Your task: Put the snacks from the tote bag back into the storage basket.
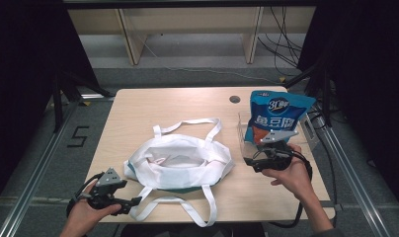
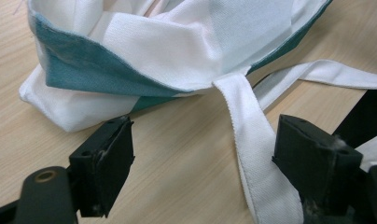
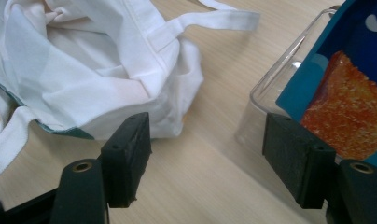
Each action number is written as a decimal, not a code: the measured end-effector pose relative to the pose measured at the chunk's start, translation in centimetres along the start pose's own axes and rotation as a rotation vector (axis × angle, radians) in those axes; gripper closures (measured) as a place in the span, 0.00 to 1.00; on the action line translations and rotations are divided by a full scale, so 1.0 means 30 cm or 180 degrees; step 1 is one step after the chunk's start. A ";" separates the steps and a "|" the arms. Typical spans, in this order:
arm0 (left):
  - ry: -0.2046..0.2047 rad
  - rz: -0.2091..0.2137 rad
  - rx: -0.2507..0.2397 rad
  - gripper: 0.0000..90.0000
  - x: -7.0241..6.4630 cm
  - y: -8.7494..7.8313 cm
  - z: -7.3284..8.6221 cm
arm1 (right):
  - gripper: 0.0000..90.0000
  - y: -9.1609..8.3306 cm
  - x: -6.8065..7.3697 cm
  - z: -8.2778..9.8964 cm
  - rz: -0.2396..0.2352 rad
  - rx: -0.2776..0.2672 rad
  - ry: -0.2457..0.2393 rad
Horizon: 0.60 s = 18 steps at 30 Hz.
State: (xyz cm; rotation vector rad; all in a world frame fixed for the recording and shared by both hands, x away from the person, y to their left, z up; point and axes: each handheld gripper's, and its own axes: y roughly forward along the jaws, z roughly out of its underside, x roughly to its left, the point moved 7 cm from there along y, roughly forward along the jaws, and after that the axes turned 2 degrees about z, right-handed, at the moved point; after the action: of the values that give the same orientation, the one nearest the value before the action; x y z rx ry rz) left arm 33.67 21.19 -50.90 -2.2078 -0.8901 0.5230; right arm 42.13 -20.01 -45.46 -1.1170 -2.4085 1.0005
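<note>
A white tote bag with teal trim lies mouth-open mid-surface – probably spread that way to take the blue snack packet standing in a clear container at the far right. The left gripper, jaws apart, sits at the near handle strap; the right gripper, also apart and empty, hovers between bag and container. The bag's inside is folded and hard to read – and the packet's print is too small to make out.

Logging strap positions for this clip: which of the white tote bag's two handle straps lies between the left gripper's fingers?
The near white fabric handle strap, on the person's side; the far strap loops away toward the table's back edge.
</note>
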 end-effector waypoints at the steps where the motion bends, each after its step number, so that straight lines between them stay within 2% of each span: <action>1: -0.0004 0.0001 -0.0009 0.21 0.000 0.000 0.000 | 0.36 0.001 0.006 0.004 -0.0022 0.0017 -0.0005; 2: -0.0003 0.0016 -0.0016 0.21 -0.002 0.000 0.000 | 0.36 0.002 0.013 0.008 -0.0034 0.0032 -0.0015; 3: 0.0065 0.0018 -0.0003 0.21 0.001 -0.002 -0.001 | 0.35 0.005 0.019 0.012 -0.0042 0.0031 -0.0030; 5: 0.0000 -0.0005 0.0000 0.21 0.001 0.000 0.000 | 0.35 0.012 0.032 0.021 -0.0033 -0.0005 -0.0033; 9: -0.0002 0.0021 0.0002 0.21 -0.003 0.000 0.000 | 0.35 0.015 0.056 0.042 -0.0073 0.0006 -0.0066; 10: -0.0004 0.0021 0.0001 0.21 -0.003 0.000 0.000 | 0.35 0.017 0.065 0.048 -0.0063 -0.0018 -0.0029; 11: 0.0011 0.0018 0.0004 0.21 -0.002 -0.001 0.000 | 0.34 0.021 0.062 0.048 -0.0082 -0.0068 -0.0130; 12: 0.0059 -0.0006 0.0009 0.21 0.002 -0.001 -0.001 | 0.34 0.018 0.080 0.062 -0.0109 0.0008 0.0000; 15: 0.0043 -0.0004 0.0010 0.21 0.001 0.000 0.000 | 0.33 0.028 0.096 0.086 -0.0133 0.0044 -0.0062; 16: 0.0046 -0.0003 0.0014 0.21 0.000 0.000 0.000 | 0.33 0.037 0.104 0.093 -0.0098 -0.0016 -0.0057; 17: 0.0042 -0.0003 0.0014 0.21 0.000 0.000 0.001 | 0.32 0.033 0.111 0.103 -0.0137 0.0075 -0.0072; 18: 0.0040 -0.0004 0.0013 0.21 0.000 0.000 0.000 | 0.32 0.035 0.116 0.108 -0.0131 0.0077 -0.0096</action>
State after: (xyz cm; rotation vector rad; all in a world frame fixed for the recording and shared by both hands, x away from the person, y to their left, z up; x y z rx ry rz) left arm 33.67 21.19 -50.92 -2.2044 -0.8829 0.5095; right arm 38.73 -18.42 -48.57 -1.0472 -2.4260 1.0376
